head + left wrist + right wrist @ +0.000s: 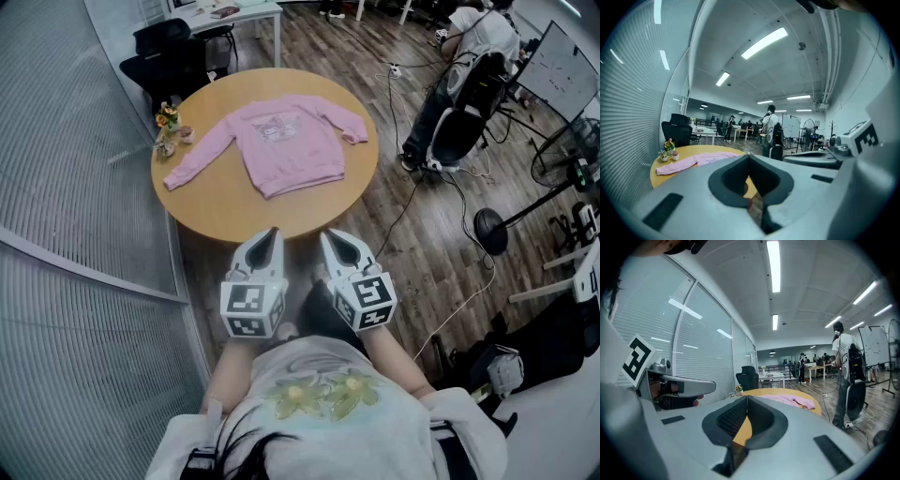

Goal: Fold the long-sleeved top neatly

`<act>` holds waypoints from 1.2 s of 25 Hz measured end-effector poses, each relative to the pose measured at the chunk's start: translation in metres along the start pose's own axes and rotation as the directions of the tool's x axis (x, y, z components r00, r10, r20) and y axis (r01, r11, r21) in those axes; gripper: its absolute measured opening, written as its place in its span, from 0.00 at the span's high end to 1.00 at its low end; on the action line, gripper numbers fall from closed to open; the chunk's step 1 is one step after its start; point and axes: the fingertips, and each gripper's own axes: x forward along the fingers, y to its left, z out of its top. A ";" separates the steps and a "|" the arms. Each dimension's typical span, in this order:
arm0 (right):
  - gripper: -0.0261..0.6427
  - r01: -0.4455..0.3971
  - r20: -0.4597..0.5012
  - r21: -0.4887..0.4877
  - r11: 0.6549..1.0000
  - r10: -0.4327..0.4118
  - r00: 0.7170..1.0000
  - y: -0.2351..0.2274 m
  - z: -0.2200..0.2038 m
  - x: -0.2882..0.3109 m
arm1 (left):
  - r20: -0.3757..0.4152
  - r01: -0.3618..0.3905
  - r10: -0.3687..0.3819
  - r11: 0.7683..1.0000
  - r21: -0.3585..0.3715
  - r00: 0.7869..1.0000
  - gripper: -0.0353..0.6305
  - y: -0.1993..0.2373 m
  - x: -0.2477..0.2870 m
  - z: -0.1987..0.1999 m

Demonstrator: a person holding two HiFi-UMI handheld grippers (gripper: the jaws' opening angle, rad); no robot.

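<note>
While the pink long-sleeved top (281,141) was spread flat and unfolded on the round wooden surface (234,211), its two sleeves were stretched out to either side, one of them angled toward the surface's left edge. The left gripper (270,234) and the right gripper (333,239) were held side by side at the near edge of the surface, well apart from the top. Both pairs of jaws were pressed together, and nothing was caught between them. Small flowerpots (167,127) were set by the left edge, near the angled sleeve.
</note>
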 end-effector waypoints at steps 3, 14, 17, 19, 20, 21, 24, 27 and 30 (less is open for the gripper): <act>0.93 -0.002 0.001 -0.001 1.000 0.002 1.000 -0.004 0.002 -0.002 | 0.001 0.007 -0.007 1.000 0.012 1.000 0.94 -0.006 0.003 0.002; 0.93 -0.015 0.022 0.011 1.000 0.015 1.000 -0.009 0.008 0.019 | -0.001 0.000 0.000 1.000 0.001 1.000 0.94 0.007 0.017 0.006; 0.93 -0.016 0.021 0.015 1.000 0.016 1.000 -0.012 0.008 0.028 | 0.004 -0.010 0.010 1.000 0.000 1.000 0.94 0.014 0.024 0.008; 0.93 -0.019 0.017 0.018 1.000 0.018 1.000 -0.015 0.009 0.034 | 0.002 -0.013 0.013 1.000 0.000 1.000 0.94 0.019 0.029 0.009; 0.93 -0.019 0.014 0.019 1.000 0.018 1.000 -0.017 0.009 0.037 | 0.000 -0.012 0.012 1.000 0.002 1.000 0.94 0.021 0.032 0.010; 0.93 -0.018 0.012 0.020 1.000 0.018 1.000 -0.018 0.009 0.040 | -0.002 -0.009 0.009 1.000 0.005 1.000 0.94 0.022 0.034 0.010; 0.93 -0.022 0.007 0.026 0.999 0.021 1.000 -0.024 0.010 0.048 | -0.008 0.006 -0.006 1.000 0.013 1.000 0.94 0.023 0.043 0.011; 0.92 -0.024 0.004 0.032 0.999 0.024 1.000 -0.031 0.011 0.059 | -0.010 0.014 -0.014 1.000 0.007 1.000 0.94 0.027 0.055 0.014; 0.77 -0.031 0.002 0.042 0.999 0.031 1.000 -0.037 0.015 0.073 | -0.019 0.019 -0.019 1.000 0.019 1.000 0.87 0.034 0.069 0.015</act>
